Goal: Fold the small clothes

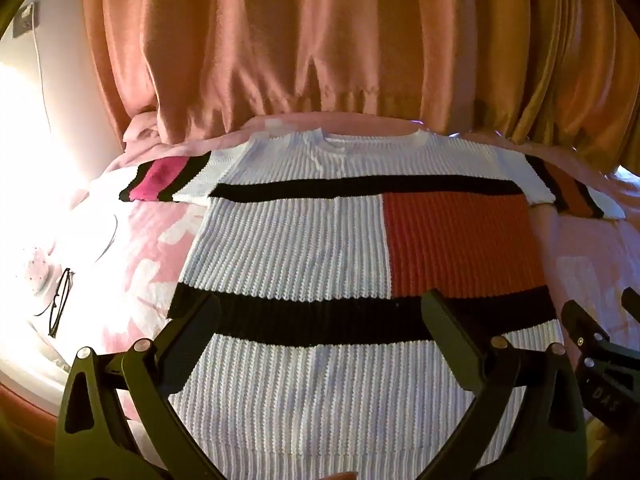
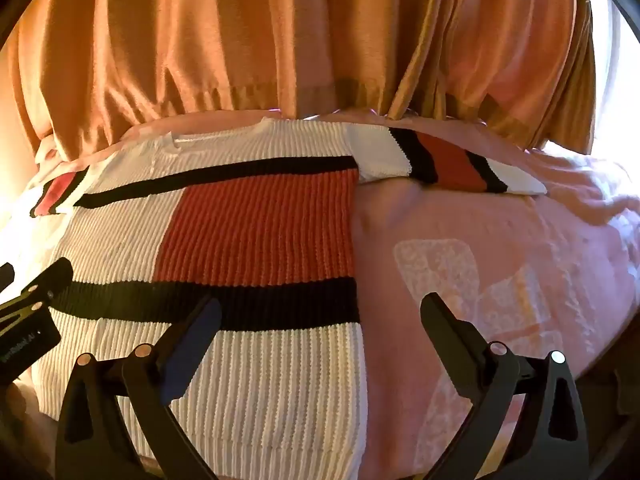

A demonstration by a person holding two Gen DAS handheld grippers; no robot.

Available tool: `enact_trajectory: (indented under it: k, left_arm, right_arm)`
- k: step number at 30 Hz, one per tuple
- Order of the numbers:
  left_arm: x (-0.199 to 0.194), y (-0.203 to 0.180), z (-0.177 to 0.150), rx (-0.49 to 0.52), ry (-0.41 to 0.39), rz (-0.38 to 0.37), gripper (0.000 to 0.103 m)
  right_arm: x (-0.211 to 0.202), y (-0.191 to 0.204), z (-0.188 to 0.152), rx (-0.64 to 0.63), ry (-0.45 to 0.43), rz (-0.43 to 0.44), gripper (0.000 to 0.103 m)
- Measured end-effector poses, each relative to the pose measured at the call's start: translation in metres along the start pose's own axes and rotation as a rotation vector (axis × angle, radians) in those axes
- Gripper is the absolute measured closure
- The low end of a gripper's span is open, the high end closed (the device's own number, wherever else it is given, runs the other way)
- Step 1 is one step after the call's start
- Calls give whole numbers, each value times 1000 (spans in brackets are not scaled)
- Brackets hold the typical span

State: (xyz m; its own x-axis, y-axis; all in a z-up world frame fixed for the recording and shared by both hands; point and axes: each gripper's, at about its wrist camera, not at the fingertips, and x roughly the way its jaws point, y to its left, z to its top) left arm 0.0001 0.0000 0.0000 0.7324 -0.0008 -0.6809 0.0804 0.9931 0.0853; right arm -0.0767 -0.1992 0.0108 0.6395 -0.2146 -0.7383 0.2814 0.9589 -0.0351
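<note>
— Sweater point(image 1: 320, 248), ribbed white knit with black bands and an orange panel: we see it flat on the pink bedspread point(image 2: 500, 240).
— Our left gripper point(image 1: 320, 312) and right gripper point(image 2: 320, 312) both gape, fingers empty. We'd pinch the hem corners evenly.

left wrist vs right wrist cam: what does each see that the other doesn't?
Left wrist only: the eyeglasses lying on the bedspread beside the sweater, a wall switch plate, and the sweater's pink-striped sleeve in clear view.

Right wrist only: the wide bare stretch of pink bedspread past the sweater's edge, with its pale printed pattern.

Both: the flat knit sweater, its orange-striped sleeve, the orange curtain, and both the left gripper and right gripper open, holding nothing.
</note>
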Motion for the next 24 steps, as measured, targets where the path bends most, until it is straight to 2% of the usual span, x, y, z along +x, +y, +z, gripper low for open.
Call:
enact_trajectory:
  k: [15, 24]
  left_arm:
    - [2, -1, -5, -5, 17, 3, 5]
    - [11, 0, -14, -1, 30, 2, 5]
  right_arm:
    - [1, 8, -13, -11, 3, -2, 5]
    - [5, 7, -7, -14, 19, -1, 5]
